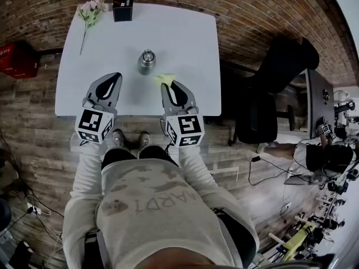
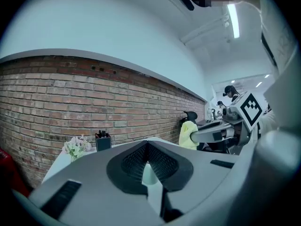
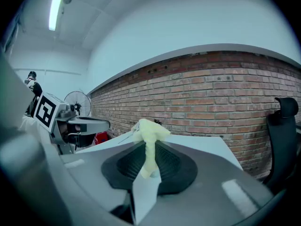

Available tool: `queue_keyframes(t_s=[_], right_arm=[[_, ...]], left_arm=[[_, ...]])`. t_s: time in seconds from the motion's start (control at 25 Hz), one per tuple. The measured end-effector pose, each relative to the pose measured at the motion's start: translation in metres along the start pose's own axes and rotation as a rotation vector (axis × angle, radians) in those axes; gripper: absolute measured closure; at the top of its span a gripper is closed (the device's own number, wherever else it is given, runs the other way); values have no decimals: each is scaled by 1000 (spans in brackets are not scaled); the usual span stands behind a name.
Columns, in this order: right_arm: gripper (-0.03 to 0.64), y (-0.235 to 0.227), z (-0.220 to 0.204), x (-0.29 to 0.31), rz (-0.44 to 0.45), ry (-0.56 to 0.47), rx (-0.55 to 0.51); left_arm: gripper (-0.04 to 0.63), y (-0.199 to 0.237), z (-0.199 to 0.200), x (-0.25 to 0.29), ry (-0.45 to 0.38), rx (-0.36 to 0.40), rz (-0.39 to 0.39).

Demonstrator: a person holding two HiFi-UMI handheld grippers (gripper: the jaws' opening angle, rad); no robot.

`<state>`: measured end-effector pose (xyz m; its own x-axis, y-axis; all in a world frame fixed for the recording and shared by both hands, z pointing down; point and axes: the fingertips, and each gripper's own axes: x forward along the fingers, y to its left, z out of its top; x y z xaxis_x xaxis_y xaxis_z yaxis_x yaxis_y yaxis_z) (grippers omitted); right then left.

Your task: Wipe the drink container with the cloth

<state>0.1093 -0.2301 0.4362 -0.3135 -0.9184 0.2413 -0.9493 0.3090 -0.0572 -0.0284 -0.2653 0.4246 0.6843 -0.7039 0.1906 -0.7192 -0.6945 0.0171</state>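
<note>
A small metal drink bottle (image 1: 147, 61) stands upright in the middle of the white table (image 1: 185, 38). My right gripper (image 1: 171, 84) (image 3: 146, 145) is shut on a pale yellow cloth (image 1: 164, 79) (image 3: 150, 131), which bunches out past its tips, just right of and nearer than the bottle. The cloth does not touch the bottle. My left gripper (image 1: 116, 76) (image 2: 148, 144) is shut with nothing in it, to the bottle's near left. From the left gripper view I see the cloth (image 2: 188, 134) and the right gripper (image 2: 221, 132). The bottle is hidden in both gripper views.
A bunch of flowers (image 1: 90, 10) and a black pen holder (image 1: 123, 7) lie at the table's far edge by the brick wall. A black office chair (image 1: 269, 94) stands right of the table. A red box (image 1: 17, 59) sits on the floor at left.
</note>
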Motion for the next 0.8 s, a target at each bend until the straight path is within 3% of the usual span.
queue_keyframes(t_s=[0.52,0.8], right_arm=[[545,15,48,-34,-49,-134,12],[545,21,71,-51,-81,-194,-10]], left_arm=[[597,5,34,-35,-105,-35,6],[597,0,48,-48,-135,-6,5]])
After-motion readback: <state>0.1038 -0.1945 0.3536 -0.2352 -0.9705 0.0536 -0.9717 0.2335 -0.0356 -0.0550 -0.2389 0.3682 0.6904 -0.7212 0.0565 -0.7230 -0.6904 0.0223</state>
